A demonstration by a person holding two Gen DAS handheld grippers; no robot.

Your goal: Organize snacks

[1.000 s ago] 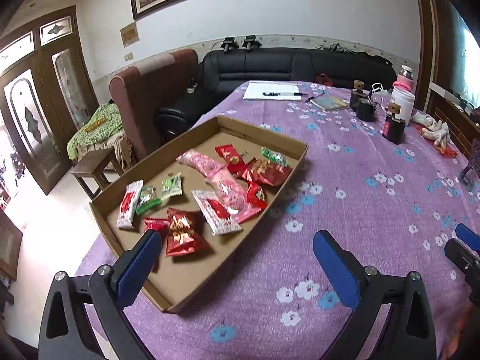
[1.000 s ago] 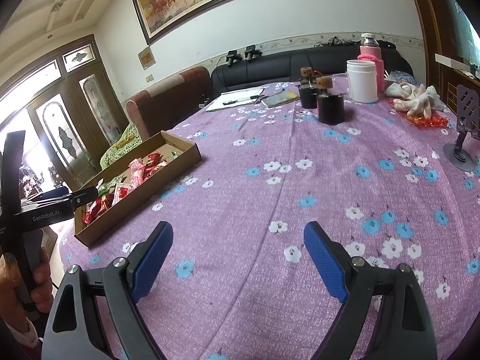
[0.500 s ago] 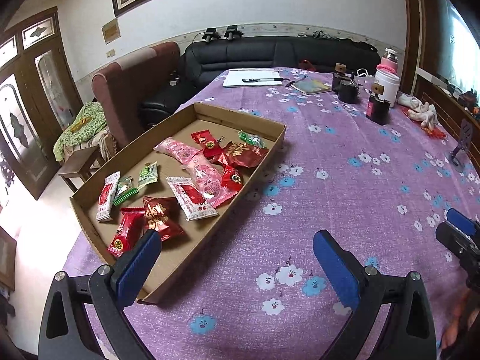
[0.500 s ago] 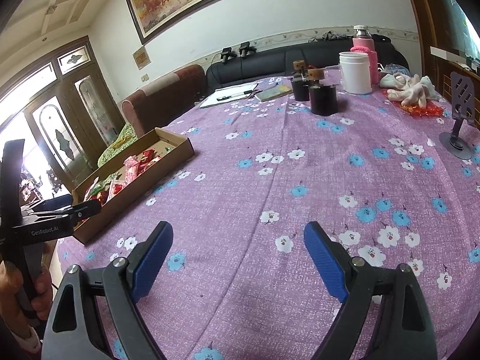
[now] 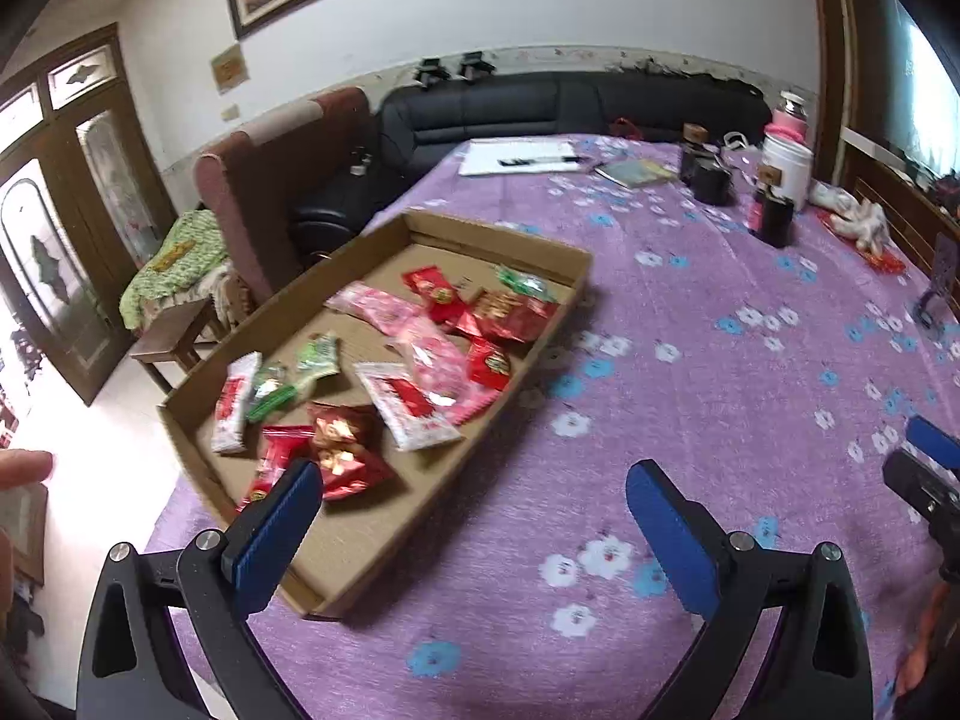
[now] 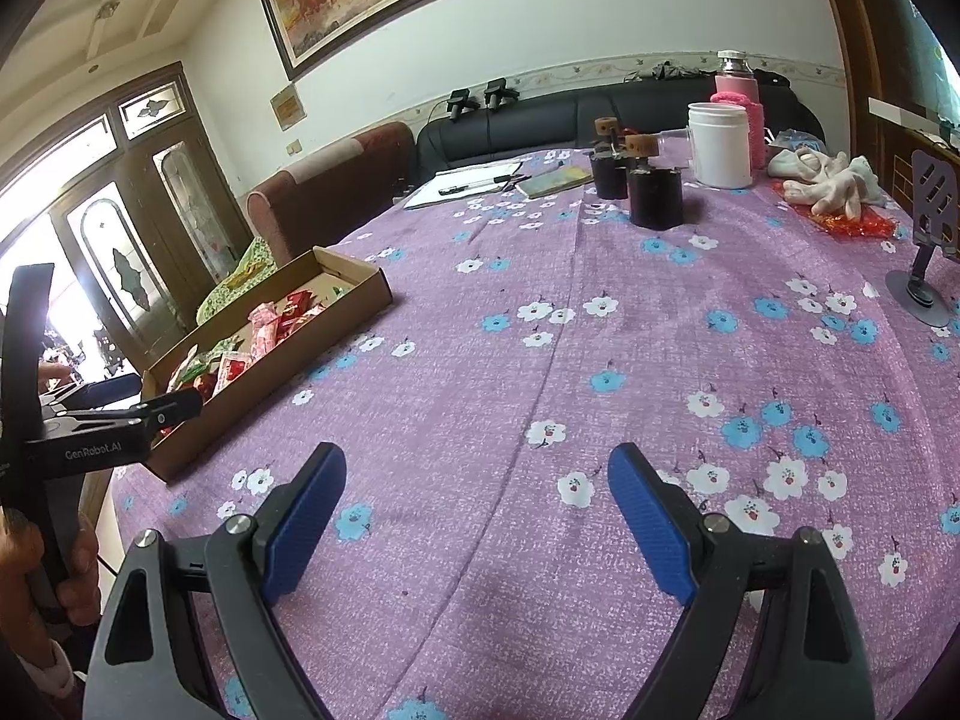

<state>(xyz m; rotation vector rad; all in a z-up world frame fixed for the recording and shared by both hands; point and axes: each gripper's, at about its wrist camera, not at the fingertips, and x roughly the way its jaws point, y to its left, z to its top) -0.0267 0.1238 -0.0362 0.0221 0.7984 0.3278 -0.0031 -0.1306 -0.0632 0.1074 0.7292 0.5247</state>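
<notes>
Fingertip (image 5: 24,468) newly beside left tongs (image 5: 471,471); right tongs (image 6: 477,456) likewise agape, tilted downward.

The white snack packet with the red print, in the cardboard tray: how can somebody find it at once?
On the purple flowered tablecloth lies a cardboard tray. The white packet lies near its middle, beside pink wrappers, the larger of two white ones.

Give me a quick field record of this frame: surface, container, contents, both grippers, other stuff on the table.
surface: table with purple floral cloth
container: open cardboard tray, near the table's left edge
contents: loose snack packets, red, pink, green and white, unsorted
left gripper: open, empty, over the tray's near end
right gripper: open, empty, over bare cloth
other: white jar, two dark jars, notepad with pen, white gloves
</notes>
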